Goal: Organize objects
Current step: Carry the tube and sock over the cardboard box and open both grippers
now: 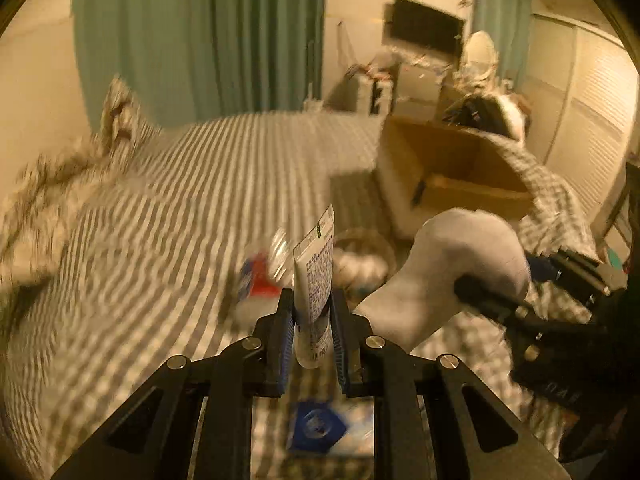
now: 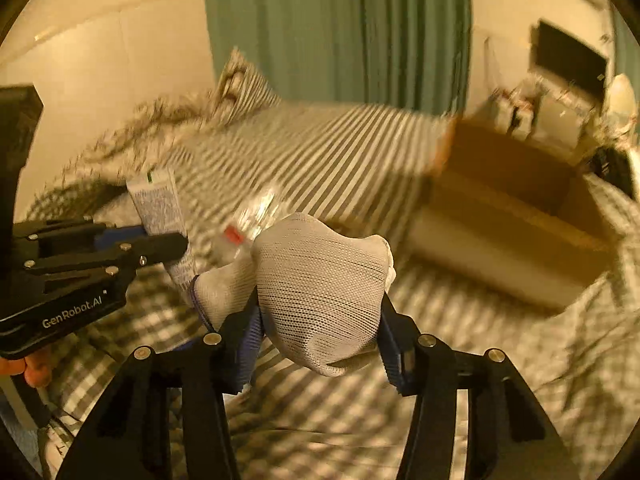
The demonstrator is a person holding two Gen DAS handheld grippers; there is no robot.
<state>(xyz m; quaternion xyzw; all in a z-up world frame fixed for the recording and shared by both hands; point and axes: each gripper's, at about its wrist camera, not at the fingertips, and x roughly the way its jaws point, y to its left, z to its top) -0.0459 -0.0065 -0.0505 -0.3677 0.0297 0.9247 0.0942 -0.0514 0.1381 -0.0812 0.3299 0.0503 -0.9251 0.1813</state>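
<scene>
My left gripper point(image 1: 312, 320) is shut on a white tube point(image 1: 316, 276) with small print, held upright above the striped bed; it also shows in the right wrist view point(image 2: 158, 208). My right gripper point(image 2: 320, 320) is shut on a white mesh sock point(image 2: 320, 284), lifted over the bed; the sock also shows at the right of the left wrist view point(image 1: 452, 272). An open cardboard box point(image 1: 452, 168) stands on the bed beyond both grippers, also in the right wrist view point(image 2: 516, 216).
A clear plastic bottle with a red and blue label point(image 1: 260, 280) and a small basket-like item point(image 1: 360, 256) lie on the striped bedding point(image 1: 200, 200). A blue object point(image 1: 316, 426) lies below my left gripper. Green curtains point(image 1: 200, 40), a wall TV point(image 1: 424, 28) and a cluttered desk stand behind.
</scene>
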